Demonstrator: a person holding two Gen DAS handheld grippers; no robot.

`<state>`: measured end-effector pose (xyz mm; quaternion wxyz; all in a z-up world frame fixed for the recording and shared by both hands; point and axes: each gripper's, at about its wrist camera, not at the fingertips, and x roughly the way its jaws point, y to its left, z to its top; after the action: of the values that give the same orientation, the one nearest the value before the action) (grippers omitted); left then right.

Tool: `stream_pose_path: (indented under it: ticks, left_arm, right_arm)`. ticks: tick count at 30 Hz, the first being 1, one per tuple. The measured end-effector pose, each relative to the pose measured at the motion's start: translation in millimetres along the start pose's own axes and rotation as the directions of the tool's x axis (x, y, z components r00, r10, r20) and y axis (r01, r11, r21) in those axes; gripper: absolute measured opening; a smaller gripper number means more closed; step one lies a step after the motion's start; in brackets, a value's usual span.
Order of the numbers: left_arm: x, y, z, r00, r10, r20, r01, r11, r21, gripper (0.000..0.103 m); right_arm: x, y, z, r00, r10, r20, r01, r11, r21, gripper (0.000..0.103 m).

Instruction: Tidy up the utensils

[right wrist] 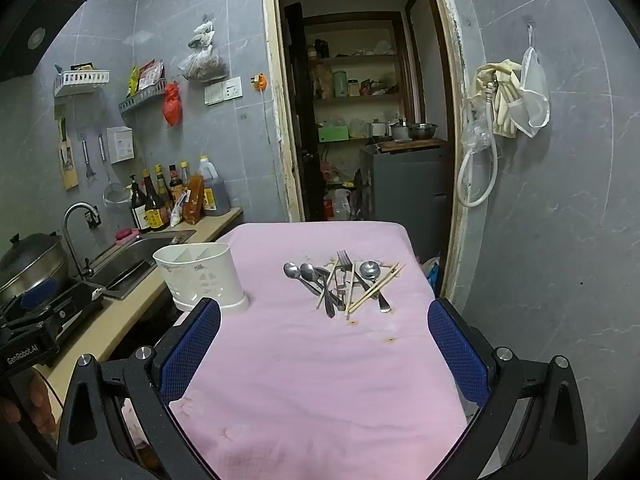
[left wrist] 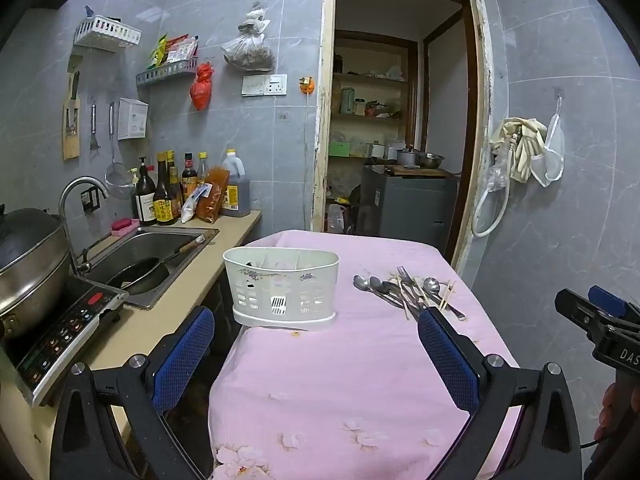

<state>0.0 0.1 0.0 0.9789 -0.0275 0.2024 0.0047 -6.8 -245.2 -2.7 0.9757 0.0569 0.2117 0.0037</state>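
Note:
A pile of metal spoons, forks and wooden chopsticks lies on the pink tablecloth; it also shows in the left wrist view. A white divided utensil holder stands upright at the table's left edge, empty as far as I see, and shows in the right wrist view. My left gripper is open and empty, held back from the holder. My right gripper is open and empty, short of the pile. It shows at the right of the left view.
A counter runs along the left with a sink holding a pan, an induction cooker with a wok, and sauce bottles. A doorway opens behind the table. A tiled wall with a hose is on the right.

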Motion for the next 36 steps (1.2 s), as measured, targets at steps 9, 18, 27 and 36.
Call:
stream_pose_path:
  ticks: [9,18,27,36]
  left_arm:
    - [-2.5,0.1,-0.1,1.000,-0.005,0.002,0.005,1.000,0.001,0.103]
    - [0.1,0.0,0.0,1.000,-0.001,-0.005,0.001,1.000,-0.001,0.103]
    - [0.2,0.0,-0.1,1.000,0.001,-0.006,-0.001,1.000,0.001,0.103]
    - [0.2,0.0,-0.1,1.000,0.000,-0.006,0.000,1.000,0.001,0.103]
  right_arm:
    - [2.0,1.4,-0.1,1.000,0.000,-0.003,0.000,1.000,-0.002,0.102]
    - [3.7,-0.4,1.1,1.000,0.002,-0.005,-0.002,1.000,-0.001,0.102]
    - [4.6,-0.7,2.1,1.000,0.002,-0.008,-0.002,1.000,0.000,0.102]
    - [5.7,-1.3,2.3,1.000,0.004,-0.009,-0.004,1.000,0.002,0.102]
